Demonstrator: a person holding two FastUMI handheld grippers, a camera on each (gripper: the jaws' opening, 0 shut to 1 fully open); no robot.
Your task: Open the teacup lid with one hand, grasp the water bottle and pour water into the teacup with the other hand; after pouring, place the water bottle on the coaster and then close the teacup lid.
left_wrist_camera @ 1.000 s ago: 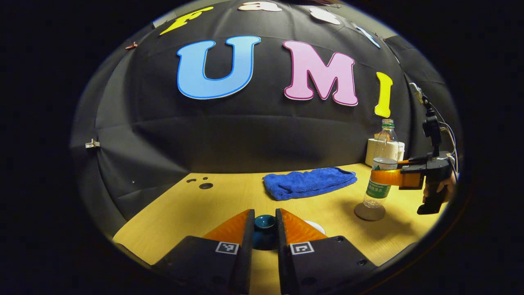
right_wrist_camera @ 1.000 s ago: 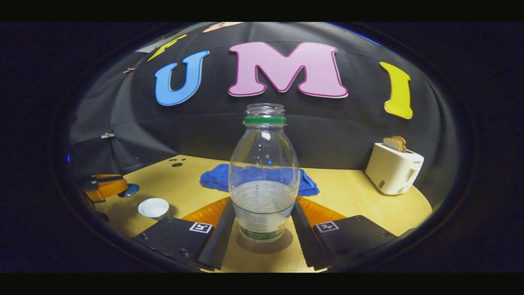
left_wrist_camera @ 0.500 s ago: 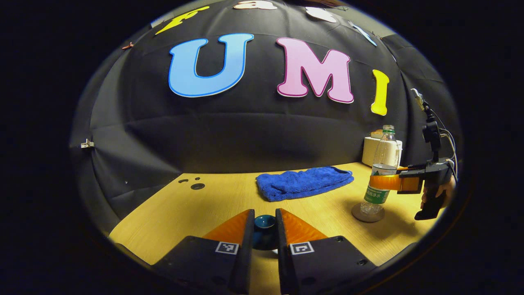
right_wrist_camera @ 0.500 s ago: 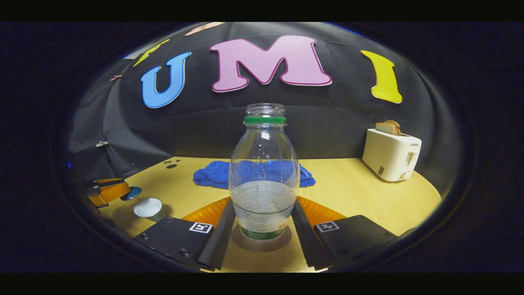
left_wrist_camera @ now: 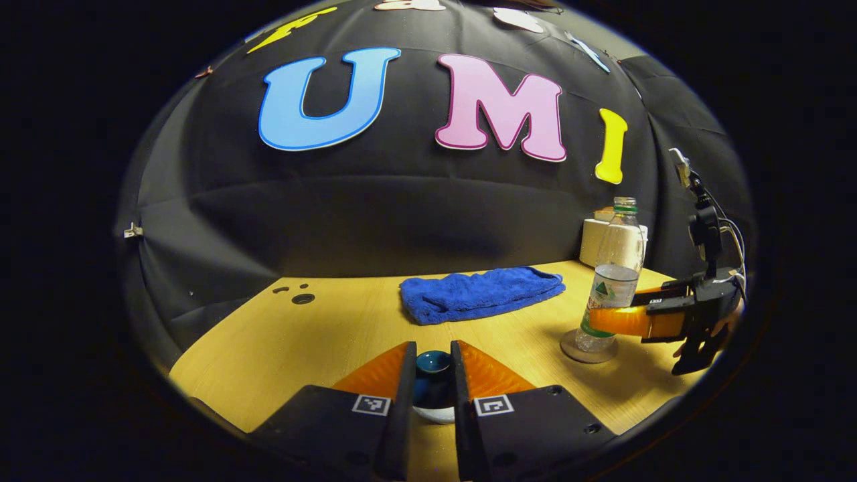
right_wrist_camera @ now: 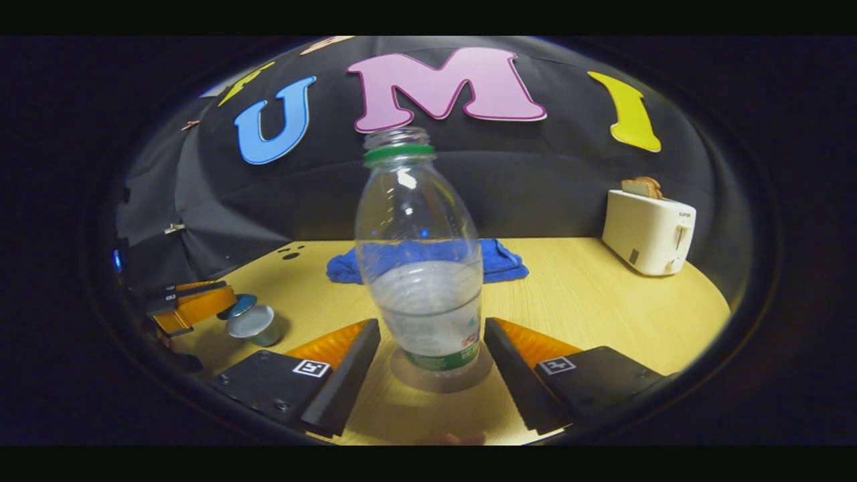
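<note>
In the right gripper view a clear water bottle (right_wrist_camera: 422, 268), partly full and uncapped, stands upright on a round coaster (right_wrist_camera: 438, 378). My right gripper (right_wrist_camera: 430, 329) is open, with a finger on each side of the bottle and a gap to it. At the left the teacup (right_wrist_camera: 253, 325) stands uncovered, and the dark blue lid (right_wrist_camera: 240, 304) hangs just behind it in my left gripper (right_wrist_camera: 201, 304). In the left gripper view my left gripper (left_wrist_camera: 432, 348) is shut on the lid (left_wrist_camera: 432, 367), over the cup's white rim (left_wrist_camera: 435, 416). The bottle (left_wrist_camera: 614, 268), coaster (left_wrist_camera: 589, 349) and right gripper (left_wrist_camera: 599, 320) are at the right.
A folded blue towel (left_wrist_camera: 479, 301) lies mid-table towards the wall. A white toaster (right_wrist_camera: 648, 231) holding bread stands at the back right. Small holes (left_wrist_camera: 302, 298) mark the tabletop at the back left. A hand (left_wrist_camera: 726, 321) holds the right gripper near the table's right edge.
The right gripper set the bottle down on the coaster and opened, letting it go. The left gripper carried the lid closer over the teacup.
</note>
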